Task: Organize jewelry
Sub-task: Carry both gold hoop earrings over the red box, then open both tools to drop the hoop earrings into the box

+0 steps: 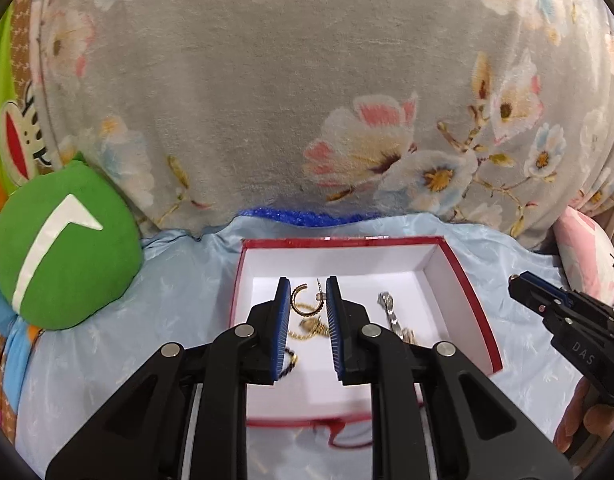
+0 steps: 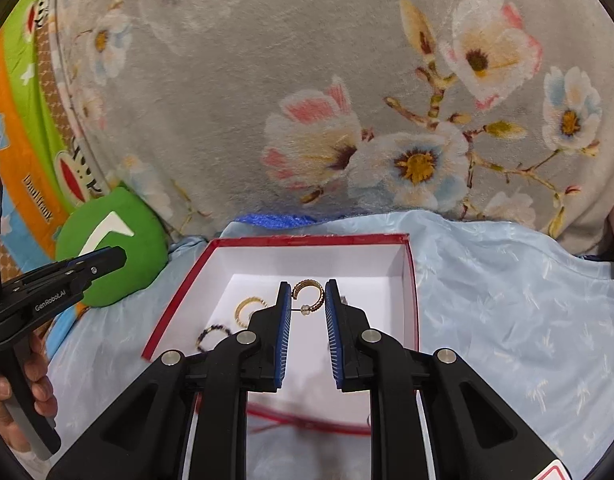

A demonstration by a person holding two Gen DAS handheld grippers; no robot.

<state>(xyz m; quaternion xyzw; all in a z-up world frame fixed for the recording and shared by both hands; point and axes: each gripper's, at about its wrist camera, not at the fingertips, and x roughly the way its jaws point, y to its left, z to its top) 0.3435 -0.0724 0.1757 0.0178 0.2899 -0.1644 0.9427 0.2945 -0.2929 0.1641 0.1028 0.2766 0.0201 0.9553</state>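
Each gripper holds one gold hoop earring above an open box. My left gripper (image 1: pixel 306 284) is shut on a hoop earring (image 1: pixel 294 299), pinched between its blue pads with the post pointing up. My right gripper (image 2: pixel 306 286) is shut on a matching hoop earring (image 2: pixel 307 282), whose clear backing shows just below the hoop. Under both lies the white box with a red rim (image 1: pixel 467 280) (image 2: pixel 307 240). Inside it are a gold chain (image 1: pixel 311 328), a silver piece (image 1: pixel 387 304), a gold ring (image 2: pixel 249 308) and a dark beaded ring (image 2: pixel 213 334).
The box rests on a light blue cloth (image 1: pixel 179 280) (image 2: pixel 507 300). A grey floral blanket (image 1: pixel 267 100) rises behind it. A green plush cushion (image 1: pixel 63 248) (image 2: pixel 115 248) sits to the left, a pink item (image 1: pixel 587 256) to the right. A hand (image 2: pixel 11 400) holds the left gripper's handle.
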